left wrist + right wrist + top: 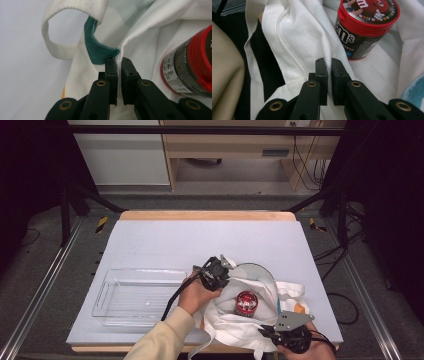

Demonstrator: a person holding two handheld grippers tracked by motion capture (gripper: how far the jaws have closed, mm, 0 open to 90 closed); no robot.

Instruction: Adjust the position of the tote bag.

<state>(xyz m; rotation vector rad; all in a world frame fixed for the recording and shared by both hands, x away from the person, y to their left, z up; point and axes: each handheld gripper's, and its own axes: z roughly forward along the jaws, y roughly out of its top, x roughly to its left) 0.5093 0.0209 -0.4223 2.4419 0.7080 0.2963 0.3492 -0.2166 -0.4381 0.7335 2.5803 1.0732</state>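
Fingers of both grippers clamped on white bag fabric; candy jar just beyond.

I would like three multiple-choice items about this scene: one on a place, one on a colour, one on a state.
1. Where does the M&M's candy jar stand?
A. in the clear plastic tray
B. inside the opened white cloth bag
C. on the bare table

2. What colour is the jar's lid?
A. red
B. green
C. yellow

3. How is the left gripper?
A. open above the bag
B. shut on the jar
C. shut on the bag's fabric

Answers:
1 B, the white cloth bag surrounds the jar, and the clear plastic tray holds nothing.
2 A, the right gripper view shows a red lid.
3 C, its jaws pinch a fold of white cloth; the right gripper does likewise.
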